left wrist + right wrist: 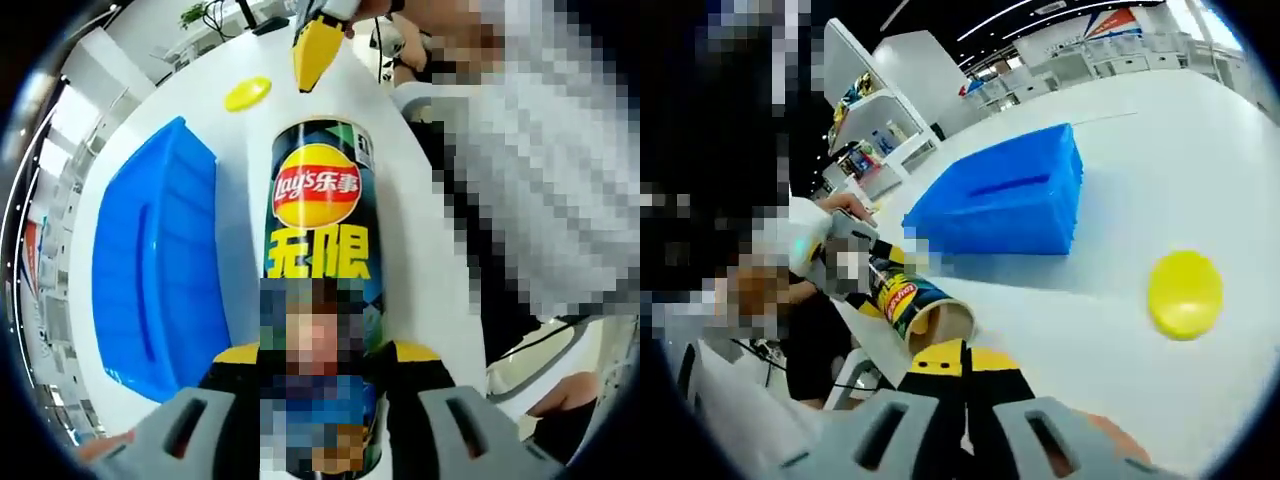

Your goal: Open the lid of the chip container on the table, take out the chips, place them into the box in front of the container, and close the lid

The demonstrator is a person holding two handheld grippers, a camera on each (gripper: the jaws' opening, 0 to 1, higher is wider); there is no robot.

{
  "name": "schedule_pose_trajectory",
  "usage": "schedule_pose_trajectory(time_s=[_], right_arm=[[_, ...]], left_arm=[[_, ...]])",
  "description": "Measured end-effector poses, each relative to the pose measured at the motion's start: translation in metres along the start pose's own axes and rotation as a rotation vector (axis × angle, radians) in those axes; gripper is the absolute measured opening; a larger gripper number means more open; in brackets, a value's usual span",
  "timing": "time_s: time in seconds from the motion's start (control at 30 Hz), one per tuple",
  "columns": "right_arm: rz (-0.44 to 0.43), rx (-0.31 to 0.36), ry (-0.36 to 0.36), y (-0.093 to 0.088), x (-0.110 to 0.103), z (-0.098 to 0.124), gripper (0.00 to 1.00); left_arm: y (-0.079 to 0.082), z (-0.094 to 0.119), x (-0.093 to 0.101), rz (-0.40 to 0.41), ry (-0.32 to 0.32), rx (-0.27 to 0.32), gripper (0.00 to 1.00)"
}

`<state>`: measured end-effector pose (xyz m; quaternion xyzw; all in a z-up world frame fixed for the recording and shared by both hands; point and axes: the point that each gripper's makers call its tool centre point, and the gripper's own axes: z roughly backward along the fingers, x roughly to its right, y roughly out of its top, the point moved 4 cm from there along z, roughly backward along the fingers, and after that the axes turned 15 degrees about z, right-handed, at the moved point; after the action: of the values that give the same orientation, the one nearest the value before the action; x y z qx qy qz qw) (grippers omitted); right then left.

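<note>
So the yellow lid (1184, 294) was already off on the surface (1160, 150), left hand-held gripper (322, 400) clamped on the Lay's can (318, 230), right hand-held gripper (965, 385) pinched together, chips not yet in the blue box (1005, 205).

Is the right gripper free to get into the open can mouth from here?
Probably yes: the chip can lies held by the left gripper, mouth open toward the shut right gripper, yellow lid already off.

Broad glossy white tabletop (1140, 130) | white open shelving unit (875, 125) at 10 o'clock, small coloured goods on its shelves | long ceiling strip lights (1000, 18) at 12 o'clock | green potted plant (200, 14) at 11 o'clock.
</note>
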<state>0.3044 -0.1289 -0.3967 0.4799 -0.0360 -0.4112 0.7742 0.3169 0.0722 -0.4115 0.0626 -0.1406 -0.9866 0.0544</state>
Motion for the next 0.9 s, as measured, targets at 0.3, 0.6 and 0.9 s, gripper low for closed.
schedule_pose_trajectory(time_s=[0.3, 0.6, 0.9], right_arm=[[0.126, 0.046, 0.062, -0.006, -0.002, -0.009, 0.19], [0.078, 0.06, 0.1, -0.004, -0.013, -0.014, 0.19], [0.109, 0.031, 0.093, -0.002, -0.016, -0.024, 0.19]], left_arm=[[0.0, -0.001, -0.001, 0.012, -0.011, -0.001, 0.47], [-0.001, 0.0, -0.001, 0.01, -0.012, 0.004, 0.47], [-0.001, 0.0, -0.001, 0.014, -0.014, 0.012, 0.47]])
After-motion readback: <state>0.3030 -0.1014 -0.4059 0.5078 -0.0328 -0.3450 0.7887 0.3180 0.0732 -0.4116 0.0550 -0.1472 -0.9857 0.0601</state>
